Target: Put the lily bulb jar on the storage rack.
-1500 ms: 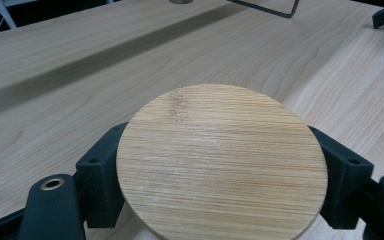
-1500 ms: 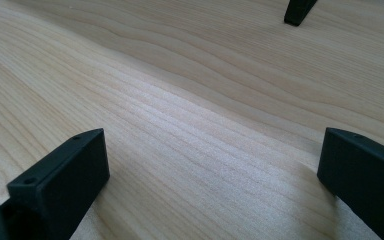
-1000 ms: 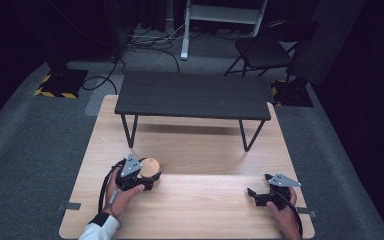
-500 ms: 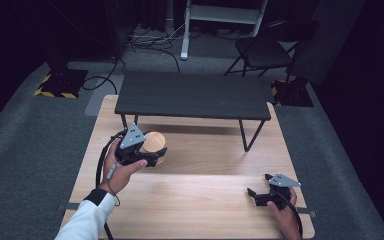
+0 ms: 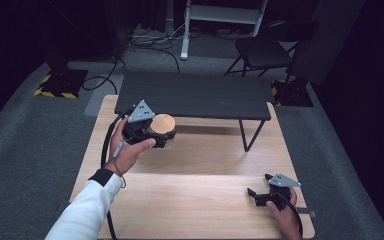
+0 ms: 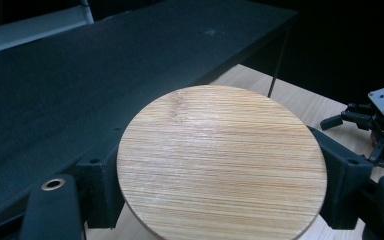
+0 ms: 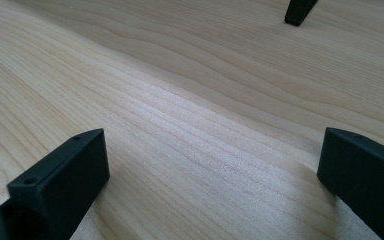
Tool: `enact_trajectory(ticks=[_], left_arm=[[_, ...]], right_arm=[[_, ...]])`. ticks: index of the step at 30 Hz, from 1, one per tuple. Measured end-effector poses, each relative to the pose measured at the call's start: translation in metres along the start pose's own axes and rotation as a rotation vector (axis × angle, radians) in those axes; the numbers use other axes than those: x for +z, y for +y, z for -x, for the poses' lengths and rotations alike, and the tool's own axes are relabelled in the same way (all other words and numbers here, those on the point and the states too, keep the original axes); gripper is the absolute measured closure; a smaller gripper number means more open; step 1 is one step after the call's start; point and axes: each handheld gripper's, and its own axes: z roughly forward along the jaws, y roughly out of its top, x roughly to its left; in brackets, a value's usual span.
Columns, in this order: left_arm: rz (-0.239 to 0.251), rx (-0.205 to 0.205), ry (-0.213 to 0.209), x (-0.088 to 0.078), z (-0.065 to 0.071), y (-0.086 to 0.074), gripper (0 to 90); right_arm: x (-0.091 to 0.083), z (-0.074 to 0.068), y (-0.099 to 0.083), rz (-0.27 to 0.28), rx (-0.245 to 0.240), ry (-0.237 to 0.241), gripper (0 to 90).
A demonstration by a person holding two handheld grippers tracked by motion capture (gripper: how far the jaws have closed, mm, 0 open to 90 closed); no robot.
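Observation:
A round bamboo-topped object [image 5: 162, 125] is held above the wooden table [image 5: 195, 200], close to the front edge of the black shelf [image 5: 195, 95]. My left gripper [image 5: 156, 135] is shut on it, jaws pressing both sides. In the left gripper view its round wooden top [image 6: 220, 160] lies between the two black jaws, level with the dark shelf top [image 6: 80, 80]. My right gripper [image 5: 252, 194] rests on the table at the front right, open with nothing between its jaws. In the right gripper view there is bare wood [image 7: 205, 125] between its spread fingers [image 7: 60, 175].
The black shelf stands on thin metal legs [image 5: 245, 137] across the back of the table. One leg's foot [image 7: 297, 12] is seen in the right gripper view. A folding chair [image 5: 265, 50] and cables [image 5: 145, 42] lie on the grey carpet beyond. The right gripper [image 6: 380, 120] is seen far off in the left gripper view.
My left gripper has lifted the bamboo-topped object up and away from me, toward the black shelf. The right gripper has stayed still.

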Motion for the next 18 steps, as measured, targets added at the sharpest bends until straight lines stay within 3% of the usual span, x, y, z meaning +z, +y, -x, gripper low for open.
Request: enact_trajectory(ticks=[12,18], left_arm=[[0.008,0.005,-0.02,0.007,-0.014,0.043,23.9],[-0.002,0.038,-0.013,0.019,-0.017,0.064,23.8]], right_arm=[[0.0,0.001,0.0,0.001,-0.002,0.005,0.0],[0.0,0.002,0.0,0.001,-0.004,0.007,0.0]])
